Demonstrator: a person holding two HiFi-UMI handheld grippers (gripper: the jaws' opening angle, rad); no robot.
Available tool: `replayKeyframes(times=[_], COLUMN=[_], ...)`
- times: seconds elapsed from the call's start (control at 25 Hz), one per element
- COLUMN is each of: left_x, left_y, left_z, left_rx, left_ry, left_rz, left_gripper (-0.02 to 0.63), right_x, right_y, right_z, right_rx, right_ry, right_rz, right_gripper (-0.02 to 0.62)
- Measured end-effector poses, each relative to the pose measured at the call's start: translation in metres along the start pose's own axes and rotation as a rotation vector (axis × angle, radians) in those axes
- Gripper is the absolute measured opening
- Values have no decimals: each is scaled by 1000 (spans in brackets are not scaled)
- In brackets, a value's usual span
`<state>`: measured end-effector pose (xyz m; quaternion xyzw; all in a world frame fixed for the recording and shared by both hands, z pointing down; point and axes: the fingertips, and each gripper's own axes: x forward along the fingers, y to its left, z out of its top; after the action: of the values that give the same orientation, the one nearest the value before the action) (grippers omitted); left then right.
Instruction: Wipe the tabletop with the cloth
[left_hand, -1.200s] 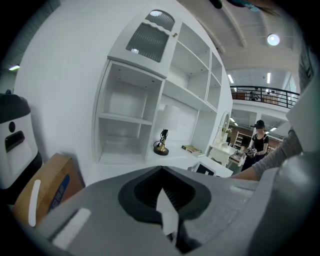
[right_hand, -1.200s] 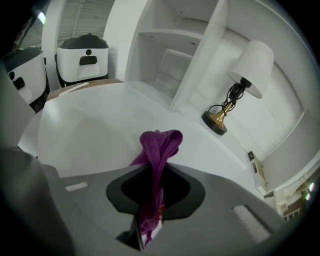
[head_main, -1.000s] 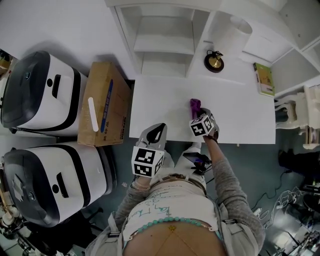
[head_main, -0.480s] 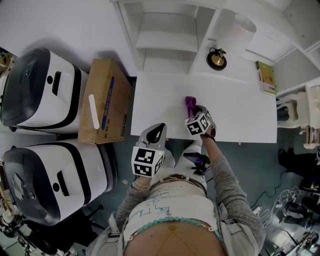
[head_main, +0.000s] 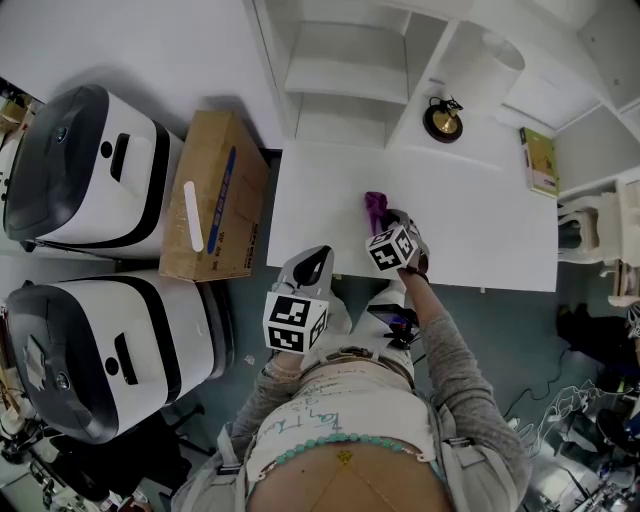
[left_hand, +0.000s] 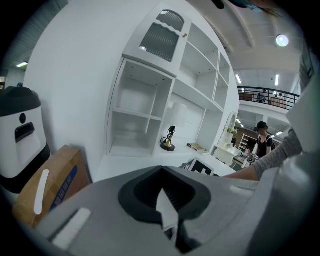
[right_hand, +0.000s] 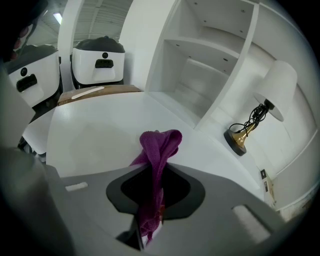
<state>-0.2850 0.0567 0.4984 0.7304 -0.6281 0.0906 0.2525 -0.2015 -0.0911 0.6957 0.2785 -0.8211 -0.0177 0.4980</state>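
A person's right gripper (head_main: 386, 218) pinches a purple cloth (head_main: 376, 207) between its fingers on a white bench (head_main: 480, 245), the bunched fabric touching the surface a little back from the front edge and nearer the left edge than the right. In the right gripper view the cloth (right_hand: 158, 150) runs down through that gripper (right_hand: 148, 231) and rises in a loose fold above it. The left gripper (head_main: 317, 264) hangs just off the bench's front edge near the front left corner, its fingers pressed together with nothing between them, as the left gripper view (left_hand: 170, 226) shows. A lamp (head_main: 443, 119) with a round brass base stands at the rear edge below white shelves (head_main: 335, 75), and a green book (head_main: 540, 160) lies toward the rear right corner. A cardboard box (head_main: 213, 198) stands beside the bench's left edge, with two white-and-dark machines (head_main: 82, 165) (head_main: 100, 355) beyond it.
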Motion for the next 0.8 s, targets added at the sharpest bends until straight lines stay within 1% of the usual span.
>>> replayKeyframes(times=[0.44,0.8], left_x=[-8,-20], left_y=[9,20], left_z=[-3,-6], left_rx=[-16,-41], left_ry=[-5,-12], left_rz=[28,66], left_gripper=[2,2], right_x=[4,6], right_y=[20,35], right_z=[17,31], right_rx=[-42,-82], right_ry=[-25,-39], right_rz=[32,57], right_gripper=[69,69])
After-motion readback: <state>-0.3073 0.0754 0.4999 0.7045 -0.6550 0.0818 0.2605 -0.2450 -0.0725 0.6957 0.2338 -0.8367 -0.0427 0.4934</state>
